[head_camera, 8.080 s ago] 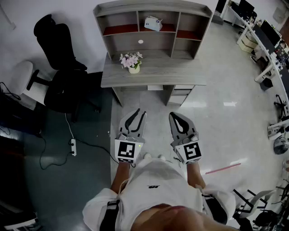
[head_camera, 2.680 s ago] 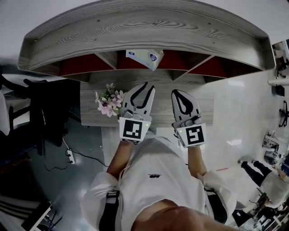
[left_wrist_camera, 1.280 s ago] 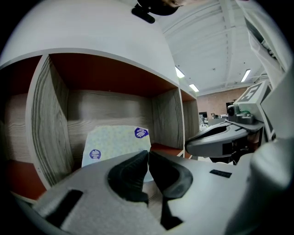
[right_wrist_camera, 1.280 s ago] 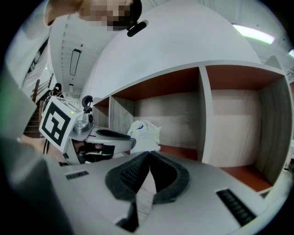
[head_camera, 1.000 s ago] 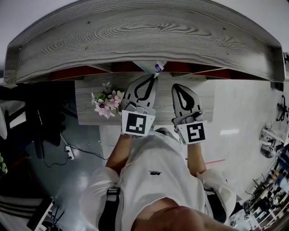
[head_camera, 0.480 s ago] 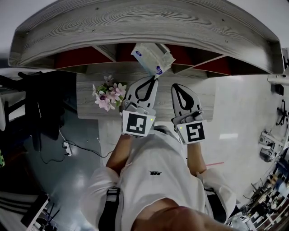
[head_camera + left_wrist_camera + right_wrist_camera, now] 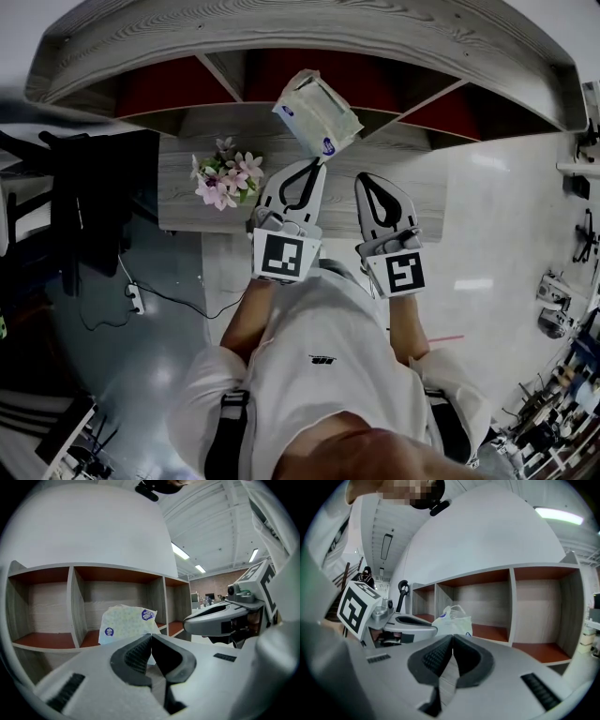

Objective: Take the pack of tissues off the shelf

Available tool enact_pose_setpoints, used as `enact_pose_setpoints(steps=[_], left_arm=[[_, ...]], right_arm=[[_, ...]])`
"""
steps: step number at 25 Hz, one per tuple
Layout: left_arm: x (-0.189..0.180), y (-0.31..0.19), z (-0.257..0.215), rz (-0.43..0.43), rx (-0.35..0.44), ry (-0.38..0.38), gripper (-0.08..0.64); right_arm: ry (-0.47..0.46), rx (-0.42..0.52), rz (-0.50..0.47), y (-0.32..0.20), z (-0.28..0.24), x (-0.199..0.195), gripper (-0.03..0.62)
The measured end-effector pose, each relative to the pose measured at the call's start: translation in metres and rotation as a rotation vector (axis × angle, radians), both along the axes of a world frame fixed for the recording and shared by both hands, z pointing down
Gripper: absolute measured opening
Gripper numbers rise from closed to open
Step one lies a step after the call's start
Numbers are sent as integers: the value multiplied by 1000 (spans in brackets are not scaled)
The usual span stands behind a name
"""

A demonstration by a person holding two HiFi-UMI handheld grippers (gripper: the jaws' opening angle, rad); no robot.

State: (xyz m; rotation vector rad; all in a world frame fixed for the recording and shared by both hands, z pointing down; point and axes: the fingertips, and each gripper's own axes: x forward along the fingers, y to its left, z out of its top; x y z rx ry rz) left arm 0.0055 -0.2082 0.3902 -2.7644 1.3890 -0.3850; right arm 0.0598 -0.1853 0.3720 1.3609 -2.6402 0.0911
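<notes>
Tissues first: the pack of tissues (image 7: 317, 112) hangs tilted in the air, just in front of the middle box of the shelf (image 7: 281, 37) and above the desk (image 7: 183, 202). Your left gripper (image 7: 313, 165) pinches its bottom corner with the jaws squeezed tight, so only that corner holds it up. Your right gripper (image 7: 367, 180) waits beside it, closed on nothing. The pink flowers (image 7: 225, 180) stand close by, so I think you should pull straight back.

pink flowers (image 7: 225, 178) on desk (image 7: 180, 208) | black chair (image 7: 94, 211) beside desk | power strip (image 7: 135, 300) on floor (image 7: 169, 361)
</notes>
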Motion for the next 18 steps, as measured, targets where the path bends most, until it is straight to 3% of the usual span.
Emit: enact_pose_setpoints(steps=[4, 18], left_arm=[[0, 16, 3, -4, 0, -24, 29], [3, 64, 29, 4, -47, -4, 29]], right_arm=[[-4, 2, -6, 14, 3, 0, 26], [0, -21, 13, 58, 22, 3, 26]])
